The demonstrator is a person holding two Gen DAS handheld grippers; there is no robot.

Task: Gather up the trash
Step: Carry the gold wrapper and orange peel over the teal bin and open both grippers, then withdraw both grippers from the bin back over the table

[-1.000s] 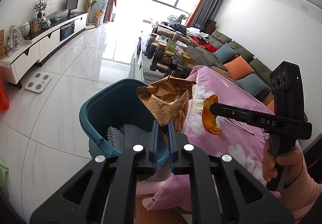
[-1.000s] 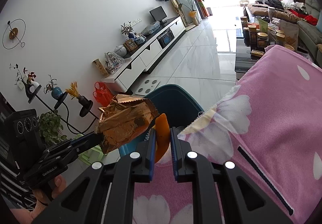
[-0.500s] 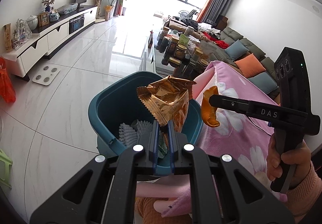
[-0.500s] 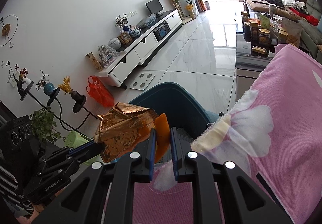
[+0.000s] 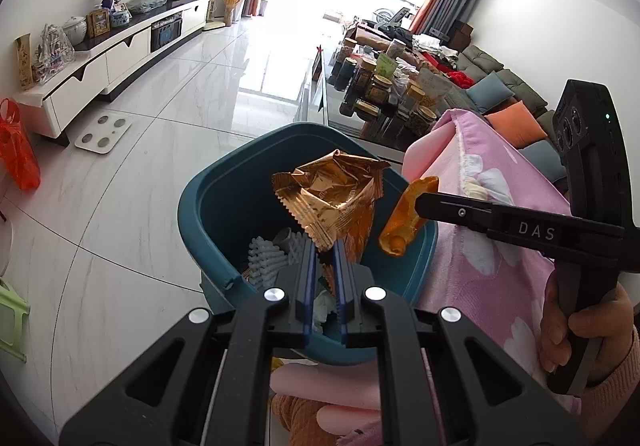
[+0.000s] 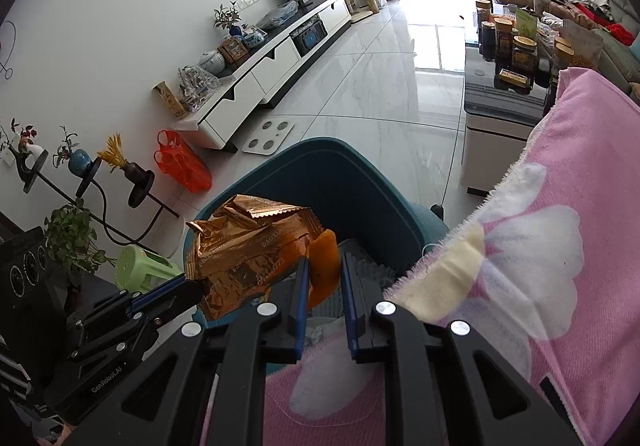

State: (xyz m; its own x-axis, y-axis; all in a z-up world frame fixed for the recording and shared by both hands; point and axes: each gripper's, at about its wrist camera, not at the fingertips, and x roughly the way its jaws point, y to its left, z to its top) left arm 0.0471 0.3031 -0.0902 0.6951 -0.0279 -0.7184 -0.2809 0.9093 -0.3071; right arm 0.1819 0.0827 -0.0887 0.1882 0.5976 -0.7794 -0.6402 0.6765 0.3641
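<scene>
Left wrist view. Glossy tiled floor [image 5: 168,93] fills the 9 to 12 o'clock side. White TV cabinet [image 5: 120,53] runs along the wall at 10 o'clock; a white bathroom scale [image 5: 103,130] lies on the floor before it, an orange plastic bag [image 5: 16,147] at 9. Low bench [image 5: 320,93] at 1 o'clock, crowded with jars [image 5: 376,85]. Grey sofa with cushions [image 5: 516,117] behind, at 2. Pink flowered cloth [image 5: 496,246] covers the near surface at 3 to 4 o'clock; its edge lies just beside the teal bin [image 5: 208,205]. Bin sits centre frame, open, with white ridged trash [image 5: 266,256] inside. Left gripper [image 5: 323,246] fingers pinch the lower corner of a crumpled gold snack wrapper [image 5: 332,201], which hangs above the bin mouth. Right gripper [image 5: 418,201] reaches in from 3 o'clock, pinching an orange peel [image 5: 404,226] over the bin's right rim. Peel is curled and glossy.

Right wrist view. Wall plant stand [image 6: 84,173] at 9 o'clock, green stool [image 6: 140,270] below it. Bin [image 6: 352,181] lies straight ahead past the cloth [image 6: 560,246] edge. Right gripper [image 6: 323,266] fingers stand slightly parted, with the peel [image 6: 324,262] between them; it touches the left finger, and contact with the right one cannot be told. The wrapper [image 6: 248,250], creased with printed lettering, is just left of the peel, overlapping it in view, and is clamped by the left gripper [image 6: 194,288] from 8 o'clock.
</scene>
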